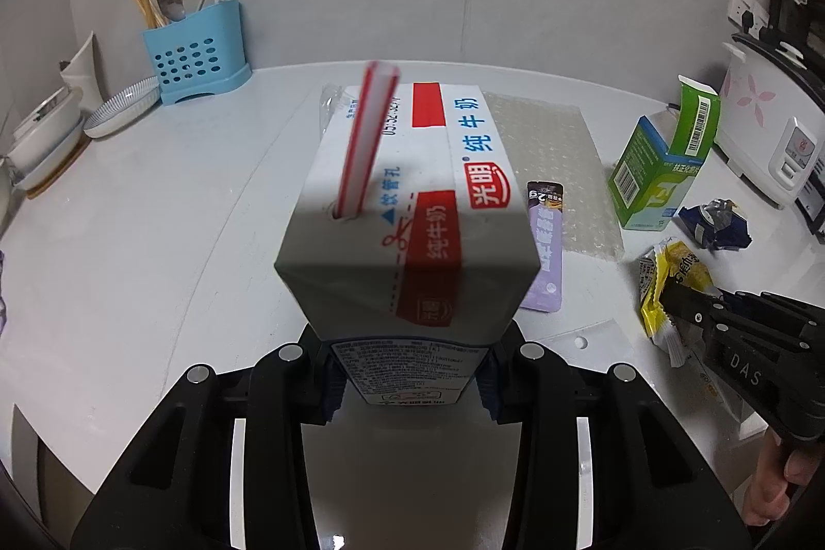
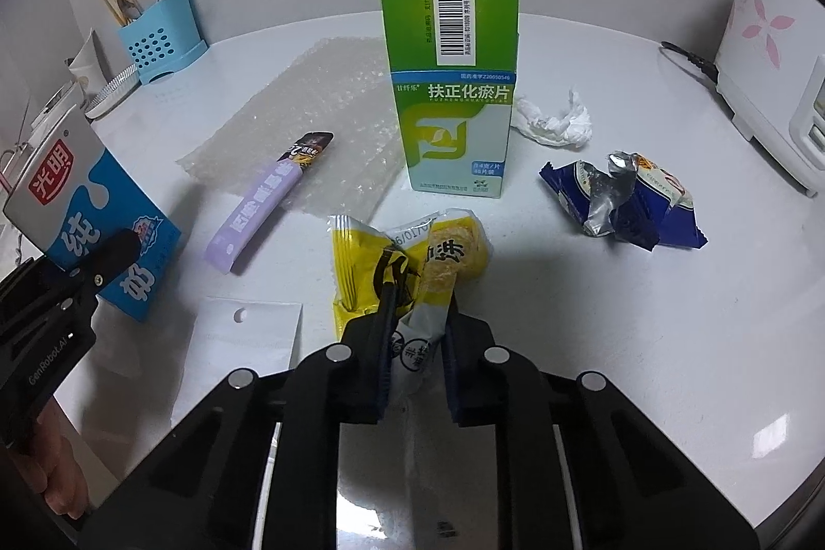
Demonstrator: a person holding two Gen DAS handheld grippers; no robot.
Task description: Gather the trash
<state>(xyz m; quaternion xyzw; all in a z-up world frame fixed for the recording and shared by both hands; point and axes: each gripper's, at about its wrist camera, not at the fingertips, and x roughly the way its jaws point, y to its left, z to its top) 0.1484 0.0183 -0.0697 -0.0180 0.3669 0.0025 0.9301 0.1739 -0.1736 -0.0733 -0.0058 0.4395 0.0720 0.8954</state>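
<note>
A white, red and blue milk carton (image 1: pixel 407 210) with a red-striped straw (image 1: pixel 368 137) fills the left wrist view; my left gripper (image 1: pixel 410 385) is shut on its lower sides and holds it above the white counter (image 1: pixel 154 240). From the right wrist view the carton (image 2: pixel 98 230) hangs at the far left in that gripper (image 2: pixel 103 261). My right gripper (image 2: pixel 416 344) is shut on a crumpled yellow snack wrapper (image 2: pixel 412 256), which lies on the counter in front of a green medicine box (image 2: pixel 454 86). The left wrist view shows this gripper (image 1: pixel 686 297) on the wrapper (image 1: pixel 665 287) at the right.
On the counter lie a sheet of bubble wrap (image 2: pixel 309 112), a purple sachet (image 2: pixel 263 210), a blue foil wrapper (image 2: pixel 624 199), a crumpled tissue (image 2: pixel 557 119) and a flat white packet (image 2: pixel 247 344). A blue utensil holder (image 2: pixel 154 34) stands back left, a rice cooker (image 2: pixel 773 60) right.
</note>
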